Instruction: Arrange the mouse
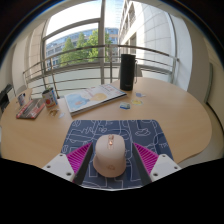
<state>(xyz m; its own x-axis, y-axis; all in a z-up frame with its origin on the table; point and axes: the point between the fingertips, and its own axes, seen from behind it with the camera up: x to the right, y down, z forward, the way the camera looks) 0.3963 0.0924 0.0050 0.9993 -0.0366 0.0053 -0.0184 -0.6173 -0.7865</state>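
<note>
A beige computer mouse [110,155] lies on a dark blue patterned mouse mat [120,132] on the wooden table. My gripper [112,160] is open. The mouse stands between the fingers with a gap at each side. The pink pad of the left finger [80,158] and the pink pad of the right finger [146,158] flank the mouse. The mouse rests on the mat near its front edge.
A tall black cylinder [127,71] stands at the table's far edge by the window railing. Papers [95,97] lie beyond the mat. Small items and a box [32,105] sit at the far left. A small object [125,105] lies just beyond the mat.
</note>
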